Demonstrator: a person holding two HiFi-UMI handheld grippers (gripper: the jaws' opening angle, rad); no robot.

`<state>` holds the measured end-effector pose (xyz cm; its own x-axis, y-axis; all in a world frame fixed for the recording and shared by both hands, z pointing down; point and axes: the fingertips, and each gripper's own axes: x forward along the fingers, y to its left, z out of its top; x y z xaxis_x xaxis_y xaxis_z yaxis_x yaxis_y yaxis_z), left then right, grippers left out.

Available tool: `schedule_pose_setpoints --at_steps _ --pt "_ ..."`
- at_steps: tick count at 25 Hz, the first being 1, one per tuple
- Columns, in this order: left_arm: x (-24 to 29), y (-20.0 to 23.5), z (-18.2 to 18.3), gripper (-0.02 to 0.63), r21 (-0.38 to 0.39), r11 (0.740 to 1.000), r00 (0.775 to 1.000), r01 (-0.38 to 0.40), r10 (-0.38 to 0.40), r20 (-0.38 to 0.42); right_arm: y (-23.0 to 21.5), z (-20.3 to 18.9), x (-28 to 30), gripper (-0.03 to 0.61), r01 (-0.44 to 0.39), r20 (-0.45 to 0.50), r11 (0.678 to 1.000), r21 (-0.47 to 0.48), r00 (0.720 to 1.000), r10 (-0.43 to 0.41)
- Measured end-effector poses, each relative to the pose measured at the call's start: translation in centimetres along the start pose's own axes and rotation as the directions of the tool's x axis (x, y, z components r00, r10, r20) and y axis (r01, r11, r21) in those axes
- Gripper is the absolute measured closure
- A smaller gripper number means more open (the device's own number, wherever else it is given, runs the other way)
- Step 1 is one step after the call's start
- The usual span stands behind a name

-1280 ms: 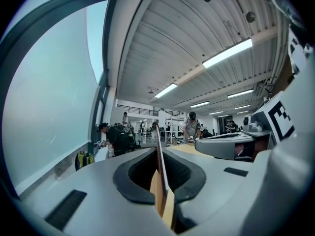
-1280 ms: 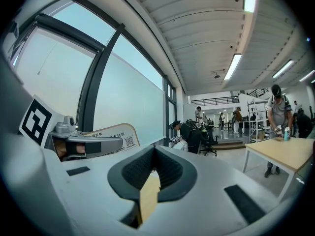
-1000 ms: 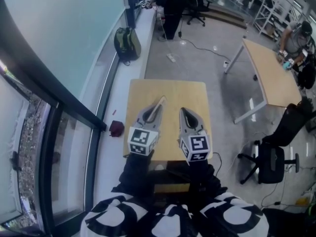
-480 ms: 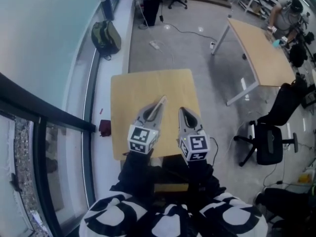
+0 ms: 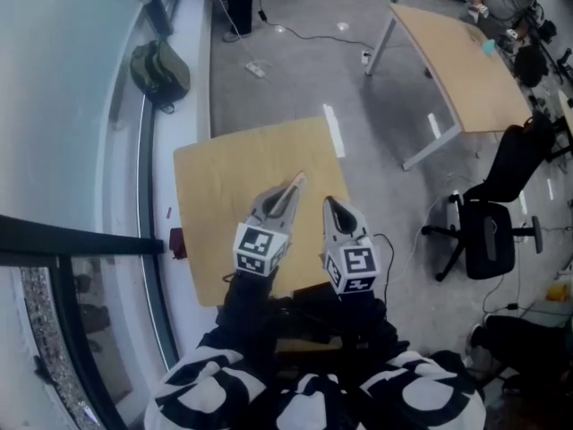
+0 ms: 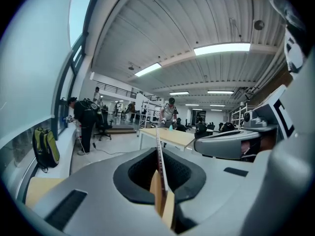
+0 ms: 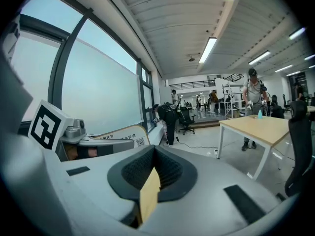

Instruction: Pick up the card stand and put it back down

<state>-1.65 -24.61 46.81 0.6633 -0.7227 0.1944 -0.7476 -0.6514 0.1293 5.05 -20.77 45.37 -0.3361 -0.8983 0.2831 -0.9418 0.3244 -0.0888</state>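
Left gripper stays clamped on the card stand, mid-frame above the table, as before. Right gripper has its jaws together, empty. Table now sits further left in the head view.

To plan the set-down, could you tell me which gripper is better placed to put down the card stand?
Left: the left gripper grips the card stand above the wooden table; the right gripper beside it is shut and empty.

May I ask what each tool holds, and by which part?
The left tool pinches the thin white printed card stand by its edge; the right tool holds nothing.
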Motion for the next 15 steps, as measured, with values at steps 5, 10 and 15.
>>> schedule_pose_setpoints --at_steps 5,10,15 --pt "4.0 2.4 -0.2 0.591 0.028 1.0 1.0 0.015 -0.014 -0.021 -2.3 -1.0 2.7 0.557 0.021 -0.029 0.999 0.031 0.999 -0.02" --pt "8.2 5.1 -0.2 0.591 0.069 0.997 0.998 0.032 -0.029 -0.052 -4.7 -1.5 5.3 0.557 0.023 -0.056 0.998 0.063 0.998 -0.019" --pt "12.2 7.5 -1.0 0.591 0.114 0.991 0.994 0.074 -0.063 -0.094 -6.6 -2.7 7.7 0.557 0.013 -0.079 0.996 0.093 0.997 -0.006"
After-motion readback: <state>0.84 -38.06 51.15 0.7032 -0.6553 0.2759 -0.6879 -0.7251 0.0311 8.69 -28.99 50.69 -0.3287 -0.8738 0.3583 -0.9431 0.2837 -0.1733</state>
